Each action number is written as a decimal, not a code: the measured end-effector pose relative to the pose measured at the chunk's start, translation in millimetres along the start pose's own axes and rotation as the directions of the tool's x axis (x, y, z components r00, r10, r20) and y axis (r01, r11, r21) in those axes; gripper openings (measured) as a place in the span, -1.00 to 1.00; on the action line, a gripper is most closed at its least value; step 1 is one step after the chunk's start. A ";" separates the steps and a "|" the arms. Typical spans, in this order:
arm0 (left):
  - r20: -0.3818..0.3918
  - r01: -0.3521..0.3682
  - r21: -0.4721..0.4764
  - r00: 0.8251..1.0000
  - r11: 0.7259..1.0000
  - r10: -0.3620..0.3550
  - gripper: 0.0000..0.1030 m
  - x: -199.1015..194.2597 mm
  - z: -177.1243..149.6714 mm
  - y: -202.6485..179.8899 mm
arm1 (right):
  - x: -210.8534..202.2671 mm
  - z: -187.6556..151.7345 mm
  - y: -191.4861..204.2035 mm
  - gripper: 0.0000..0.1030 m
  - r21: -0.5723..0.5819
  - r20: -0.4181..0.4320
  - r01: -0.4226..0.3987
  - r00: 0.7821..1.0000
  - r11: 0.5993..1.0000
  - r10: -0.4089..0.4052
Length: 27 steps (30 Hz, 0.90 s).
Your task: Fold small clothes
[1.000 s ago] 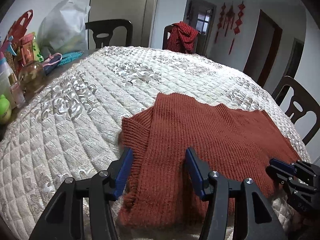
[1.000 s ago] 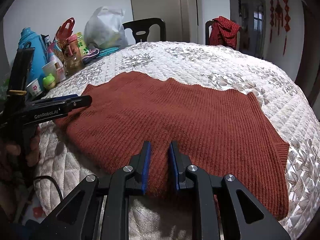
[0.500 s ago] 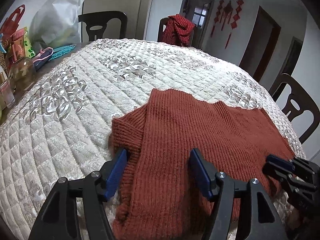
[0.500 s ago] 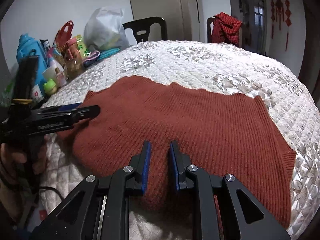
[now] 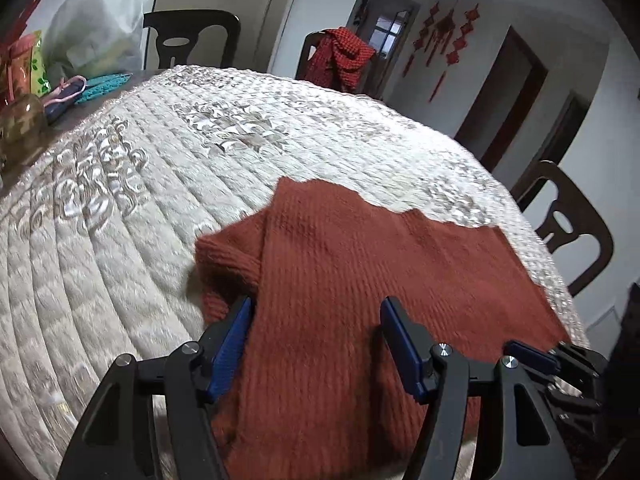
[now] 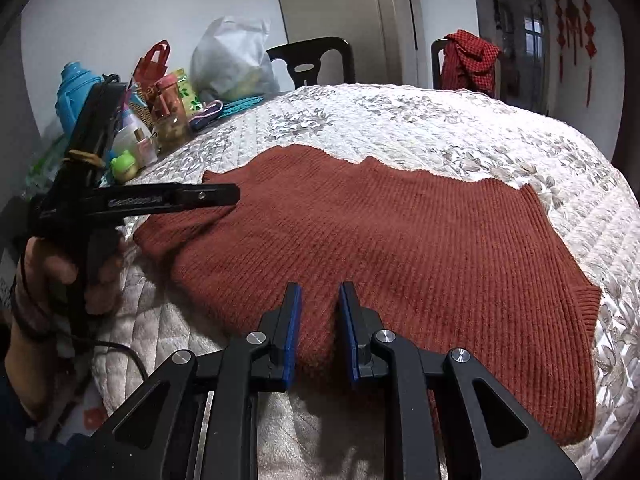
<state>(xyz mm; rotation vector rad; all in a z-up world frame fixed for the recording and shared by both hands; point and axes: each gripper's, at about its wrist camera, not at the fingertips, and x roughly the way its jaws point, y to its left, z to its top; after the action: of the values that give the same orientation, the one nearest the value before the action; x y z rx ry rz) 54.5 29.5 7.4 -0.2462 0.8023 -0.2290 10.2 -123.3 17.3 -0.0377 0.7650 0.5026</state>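
A rust-red knitted sweater lies spread on the quilted white table cover; it also shows in the right wrist view. Its left sleeve is folded in over the body. My left gripper is open, its jaws wide apart over the sweater's near left part, one finger by the folded sleeve. It also appears in the right wrist view. My right gripper has its jaws close together around a ridge of the sweater's near hem.
Bottles, a jar, a red bag and a white plastic bag crowd the table's far left. Dark chairs stand around the table; one holds a red cloth. The near table edge is just below the grippers.
The left gripper has moved forward and right along the sweater's left side, staying open. The right gripper has kept its narrow grip at the hem.
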 end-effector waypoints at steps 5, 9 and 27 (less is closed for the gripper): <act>0.022 0.024 -0.033 0.999 0.999 -0.023 0.30 -14.2 -7.9 4.1 | -0.7 -0.9 -1.6 -0.62 0.006 0.003 -0.008 1.000 1.000 0.008; 0.055 -0.031 -0.011 0.998 0.999 0.031 0.30 -14.4 3.6 8.2 | -0.7 -0.9 -2.1 -0.62 0.006 0.003 -0.009 1.000 1.000 0.009; -0.003 0.127 -0.116 0.992 0.985 -0.128 0.30 -6.7 -7.2 22.9 | -1.3 -0.8 -3.2 -0.62 0.017 0.005 -0.018 1.000 1.000 0.018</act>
<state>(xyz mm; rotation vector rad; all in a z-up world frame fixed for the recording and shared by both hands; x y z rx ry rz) 47.3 52.2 0.2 -0.4062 0.8117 -0.3047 10.3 -126.8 17.2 -0.0140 0.7649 0.5136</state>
